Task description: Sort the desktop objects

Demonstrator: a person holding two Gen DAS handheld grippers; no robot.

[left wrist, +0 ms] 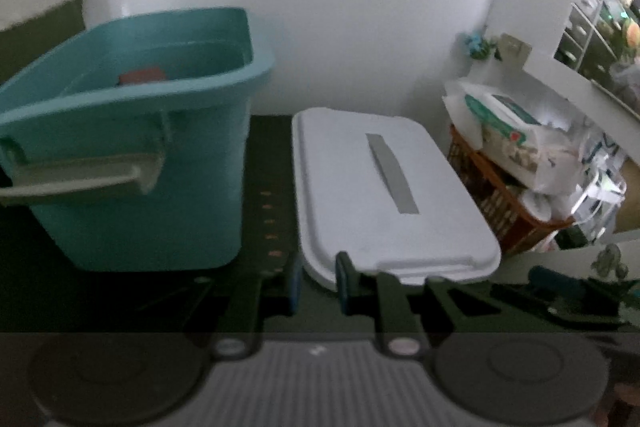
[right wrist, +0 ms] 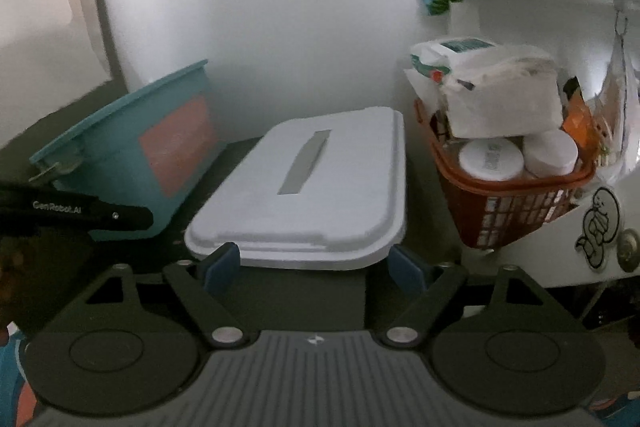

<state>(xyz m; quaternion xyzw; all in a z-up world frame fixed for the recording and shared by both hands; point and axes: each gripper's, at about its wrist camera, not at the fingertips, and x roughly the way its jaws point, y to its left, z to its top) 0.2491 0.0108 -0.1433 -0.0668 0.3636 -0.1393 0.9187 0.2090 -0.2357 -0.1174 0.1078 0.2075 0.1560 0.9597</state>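
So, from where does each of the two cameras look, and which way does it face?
Left wrist: on the left gripper, angled down at the teal bin and white lidded box; its fingers, nearly shut, show, and nothing is between them.
Right wrist: on the right gripper, facing the white lidded box and orange basket; its wide-open fingers show, and the left gripper's dark arm at the left edge.
Shared: bin, box, basket, white wall.

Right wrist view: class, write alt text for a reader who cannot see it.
The right gripper stands open just before a closed white lidded box. A teal bin sits to the box's left, a full orange basket to its right.
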